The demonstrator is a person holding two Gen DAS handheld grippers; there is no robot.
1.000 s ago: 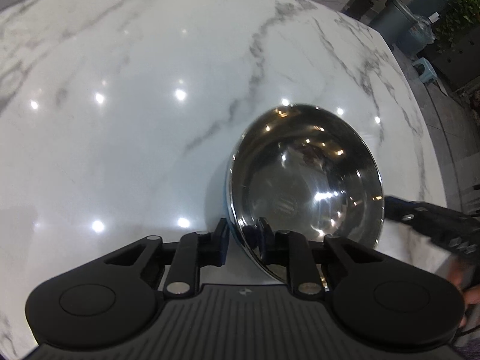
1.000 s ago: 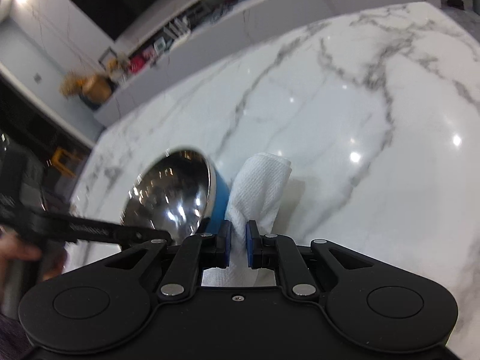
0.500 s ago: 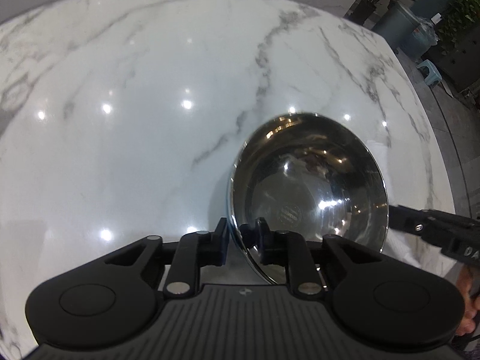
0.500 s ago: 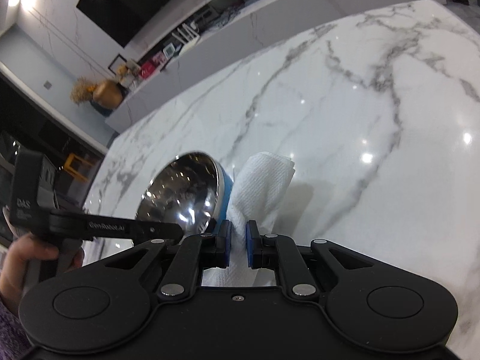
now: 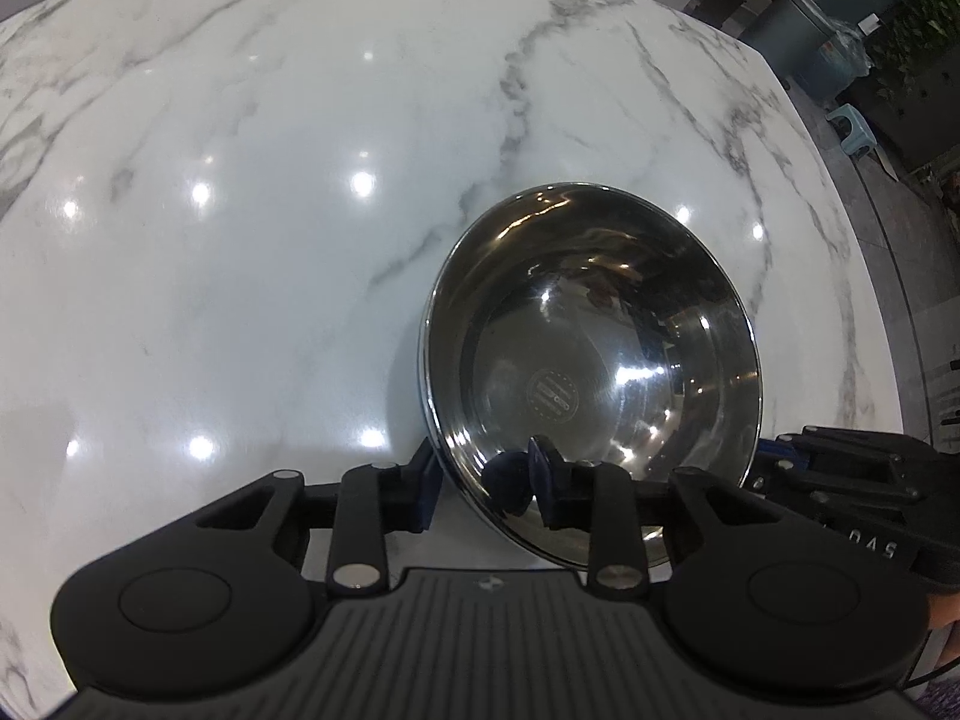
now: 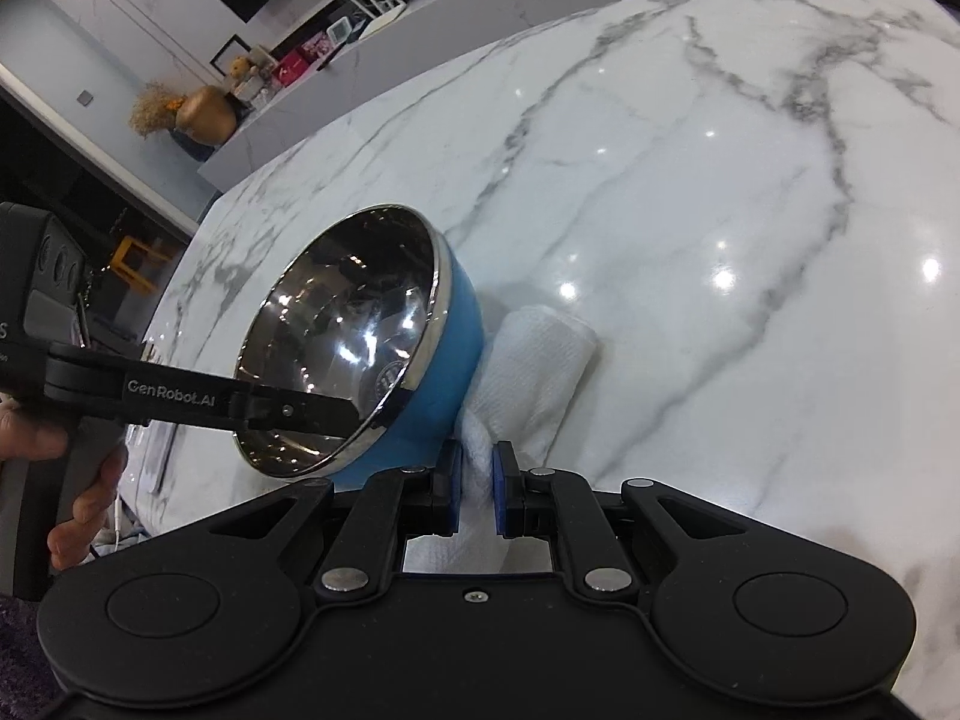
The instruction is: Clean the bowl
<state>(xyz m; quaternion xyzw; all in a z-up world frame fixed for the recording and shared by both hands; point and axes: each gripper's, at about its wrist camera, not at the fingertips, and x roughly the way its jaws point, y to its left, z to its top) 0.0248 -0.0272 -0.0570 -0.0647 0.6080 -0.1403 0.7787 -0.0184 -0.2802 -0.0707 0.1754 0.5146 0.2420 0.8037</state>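
My left gripper [image 5: 480,483] has its fingers closed on the near rim of the bowl [image 5: 591,354], one pad outside the wall and one inside, so the bowl sits tipped on the marble surface [image 5: 240,240] with its mouth turned toward me. My right gripper [image 6: 477,495] has its fingers pinched shut on a folded white cloth [image 6: 534,360], which lies just beside the bowl's blue outer wall and appears to touch it. The bowl looks light and stiff, polished steel inside, so I judge it slippery at the rim; a thin-wall pinch is the only hold, and hard wiping could twist it loose. The cloth is soft and will fold under pressure.
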